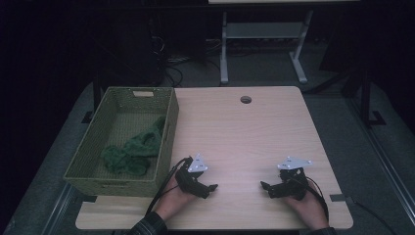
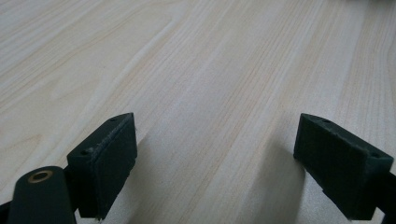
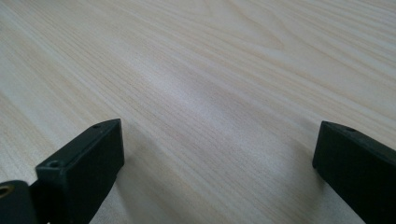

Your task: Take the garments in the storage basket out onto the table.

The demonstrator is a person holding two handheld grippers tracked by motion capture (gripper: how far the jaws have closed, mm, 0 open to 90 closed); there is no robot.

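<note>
Left gripper (image 1: 211, 188) and right gripper (image 1: 265, 186) low on the bare table (image 1: 244, 132), jaws apart, holding nothing; green cloth (image 1: 132, 149) inside the basket (image 1: 98, 128), well apart.

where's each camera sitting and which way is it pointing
High view: fixed above the near table edge, looking forward and down on the table, the green basket, and both hands with the left gripper and right gripper.
Left gripper view: rides the left gripper, looking along its open fingers.
Right gripper view: rides the right gripper, fingers apart.
The gripper views share bare light wood.
</note>
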